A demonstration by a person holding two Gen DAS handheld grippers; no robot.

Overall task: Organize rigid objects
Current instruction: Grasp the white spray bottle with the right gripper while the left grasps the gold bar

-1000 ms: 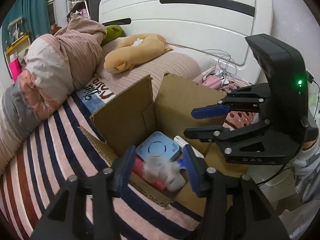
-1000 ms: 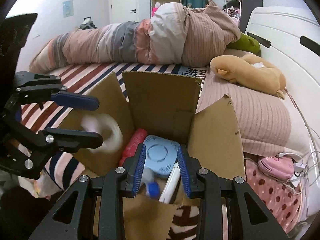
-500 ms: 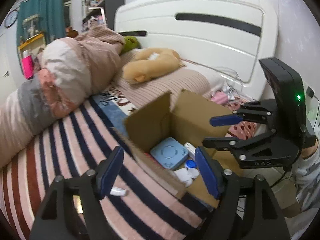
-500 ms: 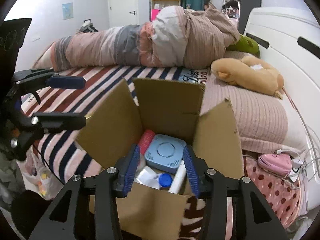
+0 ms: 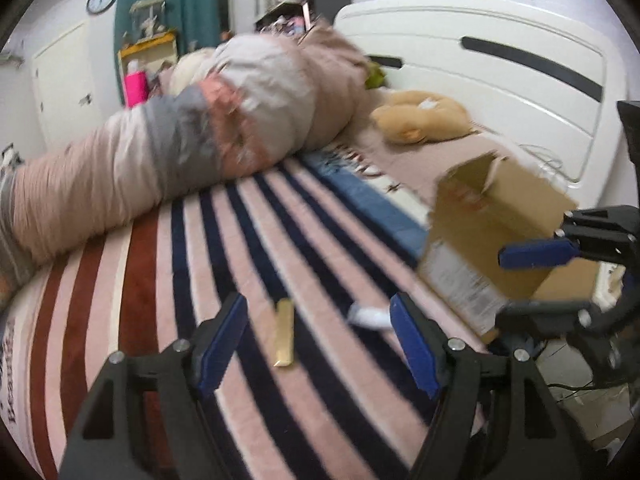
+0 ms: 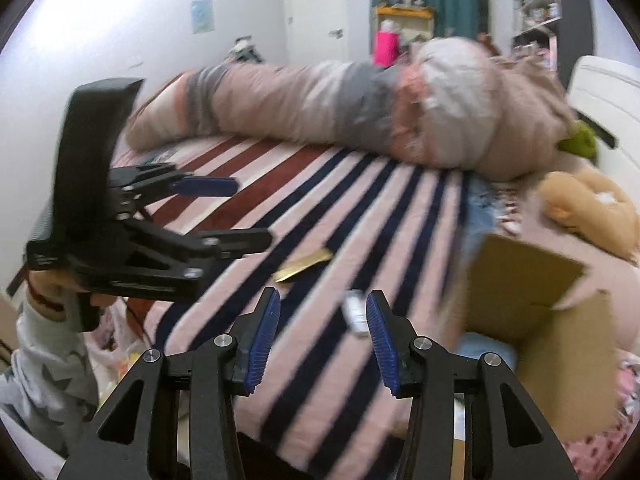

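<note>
Both the left gripper and right gripper hang open and empty over the striped bedspread. A gold bar and a small white item lie near them, left of the cardboard box.

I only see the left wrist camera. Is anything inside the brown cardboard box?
Observer: Yes, the right wrist camera shows something light blue inside the brown cardboard box, too blurred to name.
Operator: Who holds the left gripper?
Observer: A hand in a white sleeve with grey stars; the gripper's jaws have just been opening, nothing between them.
Operator: What's on the wall?
Observer: A light blue picture hangs left of the white door.
</note>
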